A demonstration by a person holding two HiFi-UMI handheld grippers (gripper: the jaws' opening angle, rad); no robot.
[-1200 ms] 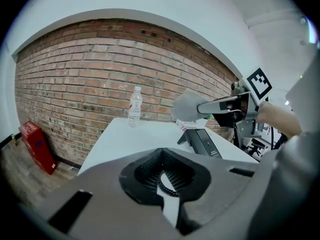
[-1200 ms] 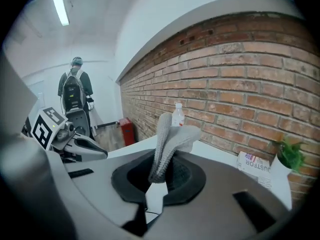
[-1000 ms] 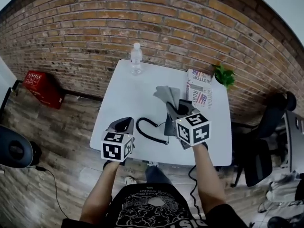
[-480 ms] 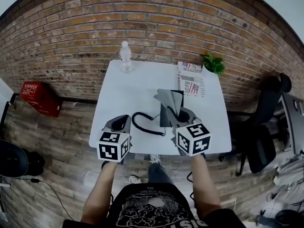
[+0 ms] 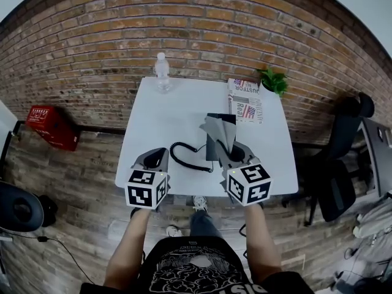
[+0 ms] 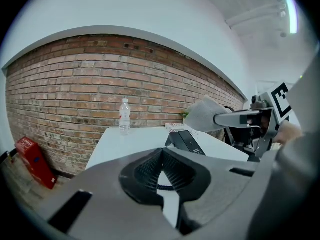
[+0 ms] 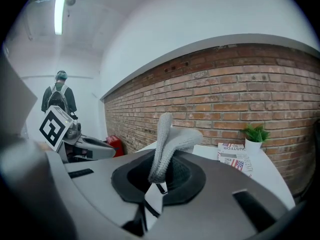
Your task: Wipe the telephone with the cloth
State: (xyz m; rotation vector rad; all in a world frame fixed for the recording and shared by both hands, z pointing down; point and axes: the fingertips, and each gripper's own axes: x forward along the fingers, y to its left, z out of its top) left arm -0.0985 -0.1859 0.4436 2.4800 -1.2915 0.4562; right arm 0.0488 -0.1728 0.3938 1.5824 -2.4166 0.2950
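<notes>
Right, the right tongs (image 7: 159,178) are clamped on the grey cloth (image 7: 169,134), holding it just above the black telephone (image 6: 186,141), which sits mid-counter (image 5: 165,112) at their 12 o'clock. Meanwhile the left tongs (image 6: 160,156) are pressed together and empty, off at the telephone's 8 o'clock. This looks like the approach, with wiping not yet begun. The next move calls for lowering the cloth onto the telephone and sweeping across.

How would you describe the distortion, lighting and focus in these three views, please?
Head view: strong fisheye bows the brick wall into an arc; light is even, the white table barely shadowed. Left gripper view: dark circular vignette, ceiling lamp glares at upper right. Right gripper view: the cloth is sharp enough to show its weave, while the person behind is soft.
</notes>
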